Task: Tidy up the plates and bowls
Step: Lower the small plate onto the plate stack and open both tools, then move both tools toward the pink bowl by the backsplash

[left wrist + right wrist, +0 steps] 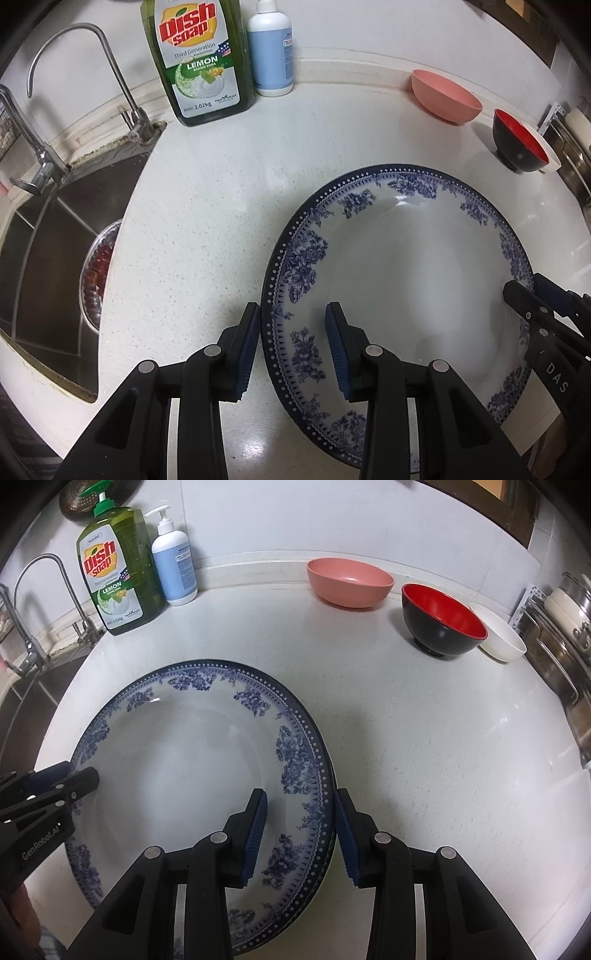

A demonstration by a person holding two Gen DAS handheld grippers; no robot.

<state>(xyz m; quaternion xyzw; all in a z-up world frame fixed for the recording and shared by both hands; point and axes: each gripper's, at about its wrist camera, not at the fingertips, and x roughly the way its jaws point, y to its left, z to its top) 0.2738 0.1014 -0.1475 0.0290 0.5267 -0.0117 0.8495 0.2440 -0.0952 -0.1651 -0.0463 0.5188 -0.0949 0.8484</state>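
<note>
Though set astride opposite rims of the plate (406,258), not plainly clamped on it. Far left, sink (55,229); upper left, soap (199,62) standing at the back of the bench (203,221).

Left tool (293,350) at lower centre of its own view: outer pad against the rim's edge, inner pad over the well, jaws part-way apart. Cannot tell whether pressing.

Plate lying flat at mid-bench, filling the lower middle of both views. Seemingly a second dark rim just beneath on its right-hand side, so perhaps stacked already.

Right tool (301,834) likewise astride the far rim, jaws part-way apart, grip equally impossible to tell.

Upper right: pink bowl (349,581), red bowl (443,620) and white bowl (498,635), strung out singly along the bench, the last two close together, none nested.

Judged early to midway: plates possibly gathered, bowls yet to stack.
</note>
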